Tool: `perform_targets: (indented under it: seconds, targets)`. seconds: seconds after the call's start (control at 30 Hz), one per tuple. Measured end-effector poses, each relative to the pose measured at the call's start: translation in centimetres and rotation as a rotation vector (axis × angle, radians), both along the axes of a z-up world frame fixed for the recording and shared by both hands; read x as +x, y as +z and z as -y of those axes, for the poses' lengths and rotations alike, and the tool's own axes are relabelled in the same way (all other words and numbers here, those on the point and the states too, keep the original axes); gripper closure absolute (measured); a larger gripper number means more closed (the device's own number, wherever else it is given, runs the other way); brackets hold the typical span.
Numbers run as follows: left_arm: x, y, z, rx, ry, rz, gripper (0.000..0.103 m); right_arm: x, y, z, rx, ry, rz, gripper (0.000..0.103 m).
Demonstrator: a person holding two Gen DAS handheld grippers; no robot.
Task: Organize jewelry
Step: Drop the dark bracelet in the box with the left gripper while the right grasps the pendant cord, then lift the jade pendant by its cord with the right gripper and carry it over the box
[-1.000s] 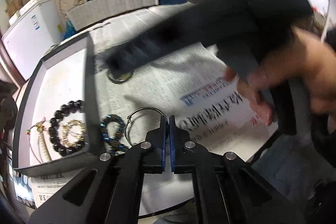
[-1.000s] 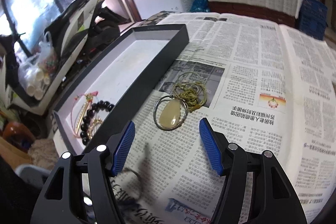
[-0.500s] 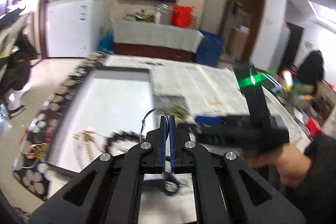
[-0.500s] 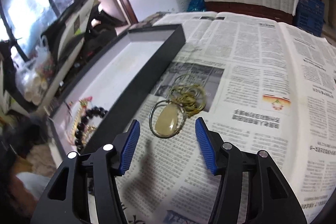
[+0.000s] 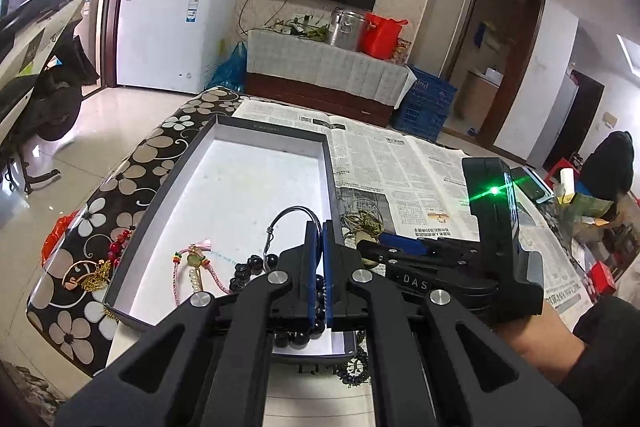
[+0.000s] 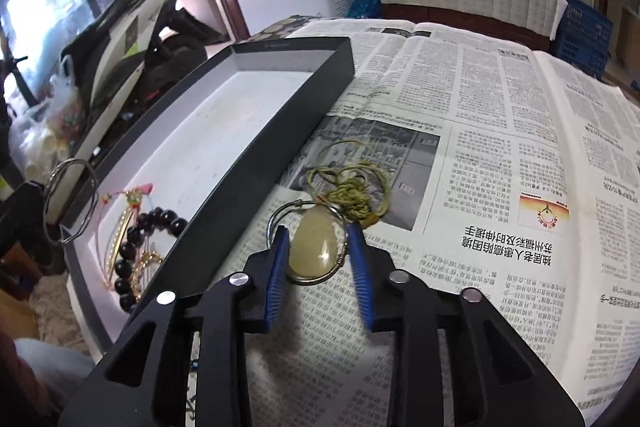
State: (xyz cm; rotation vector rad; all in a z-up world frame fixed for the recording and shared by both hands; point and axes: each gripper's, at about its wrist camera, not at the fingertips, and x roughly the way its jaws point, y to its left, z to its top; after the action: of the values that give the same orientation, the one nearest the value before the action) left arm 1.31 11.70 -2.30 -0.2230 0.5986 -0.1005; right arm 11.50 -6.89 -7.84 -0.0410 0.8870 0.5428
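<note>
My left gripper (image 5: 319, 227) is shut on a thin silver wire bangle (image 5: 289, 217) and holds it above the near end of the black tray (image 5: 276, 129). The bangle also shows in the right wrist view (image 6: 72, 203). In the tray lie a black bead bracelet (image 6: 148, 247), a pink cord piece (image 5: 196, 263) and a gold chain (image 6: 146, 263). My right gripper (image 6: 318, 239) is open, its blue pads either side of a pale oval pendant (image 6: 316, 245) in a silver ring with an olive cord (image 6: 352, 195), lying on the newspaper (image 6: 480, 147).
A dark blue bead bracelet (image 5: 354, 367) lies on the paper near the tray's front corner. Red beads and a gold piece (image 5: 92, 271) lie on the floral tablecloth left of the tray. The table edge is close on the left.
My left gripper lifted the wire bangle off the newspaper and carried it left over the tray. My right gripper moved down and forward around the pendant, and its jaws narrowed.
</note>
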Motion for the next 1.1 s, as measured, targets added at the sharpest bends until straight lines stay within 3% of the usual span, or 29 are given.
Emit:
perform_targets:
  seconds: [0.07,0.1,0.23,0.73,0.97,1.03,1.1]
  targets:
    - [0.1,-0.2,-0.1,-0.005,0.001,-0.008,0.1,-0.2,0.0,-0.5,-0.037,0.024,0.012,0.085]
    - [0.2,-0.3,-0.1,-0.006,0.001,-0.013,0.1,-0.5,0.0,-0.9,-0.054,0.056,0.018,0.086]
    - [0.0,-0.2,0.1,-0.002,0.0,-0.015,0.1,-1.3,0.0,-2.0,-0.099,0.105,0.044,0.087]
    - [-0.7,-0.3,0.2,0.022,0.021,-0.03,0.1,-2.8,1.3,0.0,-0.023,0.097,0.052,0.091]
    - [-1.0,-0.4,0.2,0.02,0.021,-0.037,0.1,-2.3,2.8,3.2,0.274,0.07,-0.043,0.091]
    - [-1.0,-0.4,0.3,0.026,0.019,-0.039,0.1,-2.1,2.9,3.8,0.259,0.043,-0.036,0.091]
    - [-1.0,-0.5,0.4,0.029,0.018,-0.046,0.1,-2.1,2.7,3.4,0.169,0.033,-0.025,0.091]
